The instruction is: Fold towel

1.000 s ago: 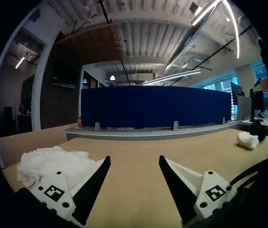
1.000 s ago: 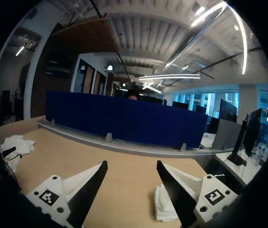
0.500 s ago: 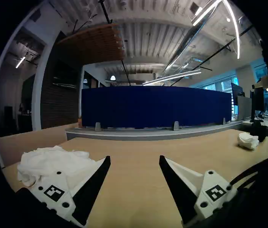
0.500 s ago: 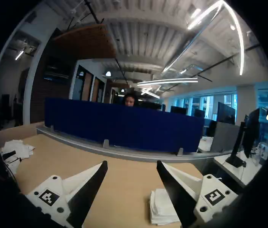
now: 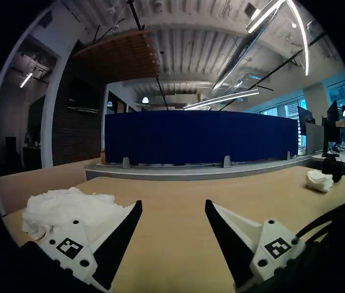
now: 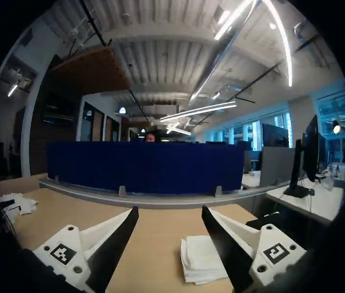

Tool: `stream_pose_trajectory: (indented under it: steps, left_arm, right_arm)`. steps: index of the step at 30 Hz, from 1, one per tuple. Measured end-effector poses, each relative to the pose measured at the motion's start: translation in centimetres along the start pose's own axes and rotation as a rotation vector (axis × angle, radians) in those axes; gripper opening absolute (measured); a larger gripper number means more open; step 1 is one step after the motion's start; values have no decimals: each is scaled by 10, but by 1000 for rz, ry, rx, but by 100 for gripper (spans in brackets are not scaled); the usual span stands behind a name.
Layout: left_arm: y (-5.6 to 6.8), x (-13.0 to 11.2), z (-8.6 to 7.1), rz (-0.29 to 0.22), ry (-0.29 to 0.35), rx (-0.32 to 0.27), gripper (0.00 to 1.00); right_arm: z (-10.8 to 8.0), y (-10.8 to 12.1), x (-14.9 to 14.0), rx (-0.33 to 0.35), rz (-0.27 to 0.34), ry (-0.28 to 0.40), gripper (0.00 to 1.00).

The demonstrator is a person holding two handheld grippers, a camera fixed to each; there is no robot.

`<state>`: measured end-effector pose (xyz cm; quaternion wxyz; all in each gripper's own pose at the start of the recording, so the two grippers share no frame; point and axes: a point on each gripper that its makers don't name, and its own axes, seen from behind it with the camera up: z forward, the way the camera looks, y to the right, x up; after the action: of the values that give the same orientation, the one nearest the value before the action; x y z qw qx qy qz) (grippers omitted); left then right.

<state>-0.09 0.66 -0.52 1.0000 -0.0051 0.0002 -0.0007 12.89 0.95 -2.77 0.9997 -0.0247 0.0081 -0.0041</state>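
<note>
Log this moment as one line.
left gripper: open, empty | right gripper: open, empty | crumpled towel: on table, ungrasped | folded towels: on table

The left claw [image 5: 172, 202] is spread wide, its two white-and-black fingers gripping nothing, low over the pale wooden surface [image 5: 197, 188]. A crumpled white towel [image 5: 65, 207] lies heaped on that surface, partly hidden behind the finger on the view's left side. Well apart, by the far right edge, sits a small bunched white cloth [image 5: 319, 180]. A long dark blue partition [image 5: 197, 136] runs along the back.
</note>
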Motion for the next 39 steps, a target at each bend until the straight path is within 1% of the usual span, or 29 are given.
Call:
stream_pose_trajectory:
  steps: [8, 11, 14, 23, 29, 39]
  left_arm:
    - [0, 0, -1, 0, 0, 0, 95]
    - [0, 0, -1, 0, 0, 0, 95]
    - [0, 0, 0, 0, 0, 0, 95]
    - [0, 0, 0, 0, 0, 0, 95]
    - [0, 0, 0, 0, 0, 0, 95]
    - [0, 0, 0, 0, 0, 0, 95]
  right_arm:
    - [3, 13, -54, -11, 66, -5, 100]
    - [4, 11, -74, -2, 81, -17, 100]
    - [6, 8, -88, 7, 86, -22, 100]
    - [14, 5, -103, 6, 74, -7, 100]
    - [18, -4, -109, 16, 76, -2, 100]
    - [15, -21, -121, 36, 64, -10, 100]
